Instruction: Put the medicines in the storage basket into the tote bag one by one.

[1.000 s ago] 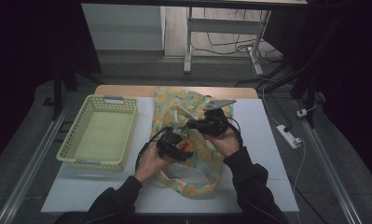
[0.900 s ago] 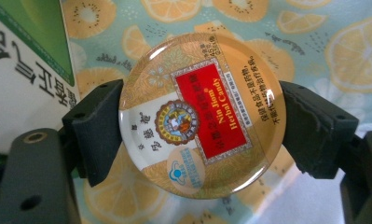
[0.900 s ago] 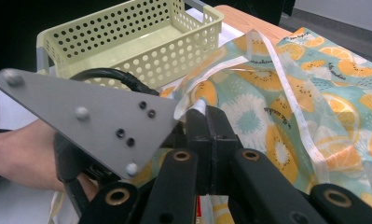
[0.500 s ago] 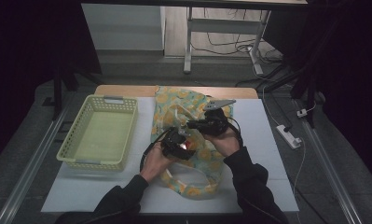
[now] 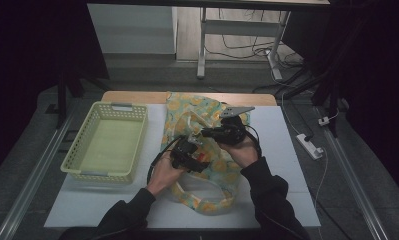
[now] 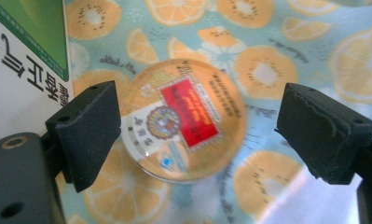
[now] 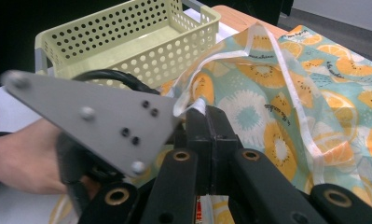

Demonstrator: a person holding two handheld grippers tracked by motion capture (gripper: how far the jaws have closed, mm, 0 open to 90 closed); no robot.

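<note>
Inside the mouth of the fruit-print bag [image 5: 202,165] on the white counter [image 5: 287,150], we saw a round container [image 6: 183,123] with a red-and-gold label lying on the printed lining, with a white and green carton [image 6: 20,70] just beside it. Our left claw [image 5: 194,159] stood over that container with its jaws wide: they had just been opening, the container sat between them, and neither pad pressed on it, though the left-hand pad was close to its rim. Our right claw [image 5: 207,133] was clamped tight on the bag's upper edge near a white handle strap [image 7: 291,88], holding the opening up and apart — in the right gripper view its two jaws met on the fabric. We judged the step in hand to be the release of the container into the bag, or else the approach to take it out; the pictures did not settle which. The yellow-green basket [image 5: 107,145] sat on the counter to the left of the bag, apparently empty. The next move, as we read it, called for the right claw to keep the mouth open while the left cleared the rim without snagging the fabric — a slack edge could fold over the container.
</note>
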